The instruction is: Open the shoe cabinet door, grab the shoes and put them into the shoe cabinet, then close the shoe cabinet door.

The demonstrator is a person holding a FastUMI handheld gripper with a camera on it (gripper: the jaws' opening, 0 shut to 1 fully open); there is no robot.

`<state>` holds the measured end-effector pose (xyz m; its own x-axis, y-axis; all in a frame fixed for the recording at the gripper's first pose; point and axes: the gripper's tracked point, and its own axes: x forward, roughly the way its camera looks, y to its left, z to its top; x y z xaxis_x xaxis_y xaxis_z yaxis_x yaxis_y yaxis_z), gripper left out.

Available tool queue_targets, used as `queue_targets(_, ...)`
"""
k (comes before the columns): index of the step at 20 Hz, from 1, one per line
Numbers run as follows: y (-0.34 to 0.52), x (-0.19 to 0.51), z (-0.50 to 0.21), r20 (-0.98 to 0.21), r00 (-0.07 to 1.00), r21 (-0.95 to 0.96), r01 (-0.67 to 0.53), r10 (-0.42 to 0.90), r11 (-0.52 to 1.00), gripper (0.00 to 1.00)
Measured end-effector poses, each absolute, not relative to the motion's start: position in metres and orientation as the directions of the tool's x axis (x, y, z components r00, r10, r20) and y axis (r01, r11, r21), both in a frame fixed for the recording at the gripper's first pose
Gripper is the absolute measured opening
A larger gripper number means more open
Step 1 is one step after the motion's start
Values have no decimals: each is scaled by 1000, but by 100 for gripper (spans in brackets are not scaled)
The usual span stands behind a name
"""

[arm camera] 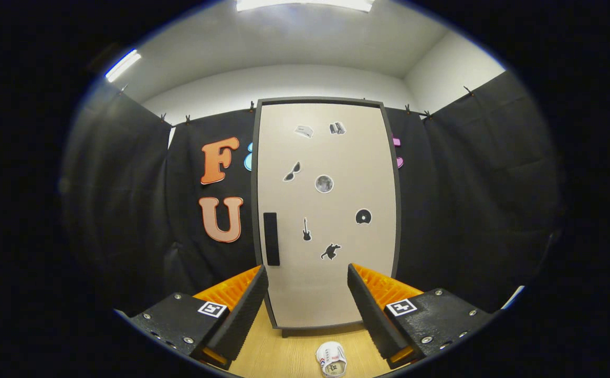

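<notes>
The shoe cabinet (326, 210) stands upright straight ahead, its beige door shut inside a dark frame. A dark vertical handle (271, 239) sits on the door's left side, and several small stickers dot the panel. A white shoe (331, 359) with red marks lies on the wooden floor close below, between the fingers. My gripper (307, 275) is open, its fingers (242, 310) spread wide with nothing between them, well short of the door.
Black cloth walls close in on both sides and behind the cabinet. A light wooden floor (284, 352) runs from the cabinet's foot toward me. White wall and ceiling lights show above the cloth.
</notes>
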<state>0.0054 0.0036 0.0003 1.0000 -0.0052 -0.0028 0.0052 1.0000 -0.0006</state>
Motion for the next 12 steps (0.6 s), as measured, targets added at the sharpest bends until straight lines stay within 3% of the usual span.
queue_targets(12, 26, 29, -4, -14, 999, -19, -43, 42, 999, 95)
